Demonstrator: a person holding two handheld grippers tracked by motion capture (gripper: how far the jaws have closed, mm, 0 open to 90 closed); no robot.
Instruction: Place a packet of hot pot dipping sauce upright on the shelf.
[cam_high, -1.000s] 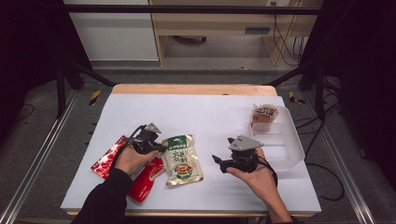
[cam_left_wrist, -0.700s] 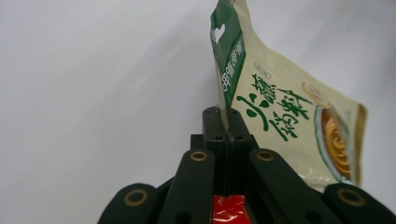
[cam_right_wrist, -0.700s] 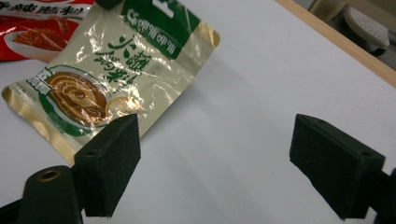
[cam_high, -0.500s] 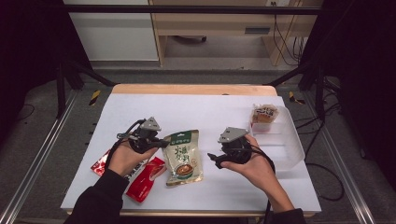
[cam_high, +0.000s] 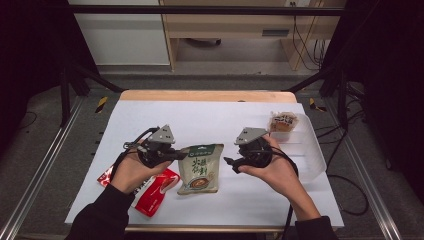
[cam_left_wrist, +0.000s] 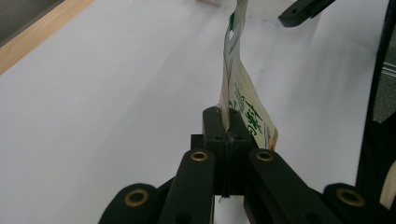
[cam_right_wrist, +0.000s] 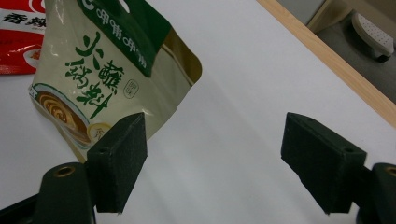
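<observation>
Lifting the beige and green sauce pouch (cam_high: 200, 169) off the desk (cam_high: 210, 120) by one edge is the step I have in hand, and I judge it barely begun. My left hand-held gripper (cam_left_wrist: 227, 133) is clamped shut on the pouch's thin side seam, the jaws meeting with only the film between them; in the left gripper view the pouch stands on edge, rising away from the jaws. From the high view the pouch sits near the middle of the desk, between my two hands, its left edge at the left hand-held gripper (cam_high: 172, 156) and just right of the red snack packets (cam_high: 152, 187).

To do this well, I would keep the pinch deep on the seam, since a slick film can slide out of a shallow bite. I would also hold the pouch steady so it stops swinging before the second grip arrives.

My right hand-held gripper (cam_right_wrist: 212, 163) is open, with nothing between its jaws, though they have just been narrowing a little. Its left pad (cam_right_wrist: 122, 156) sits near the pouch's lower right corner without touching it. I would bring it squarely onto the free edge before closing.

Both hands are raised off the desk, forearms coming in from the near edge, each gripper turned inward toward the pouch. The clear plastic bin (cam_high: 312, 150) with a wrapped snack (cam_high: 283, 122) stands at the right, well apart.
</observation>
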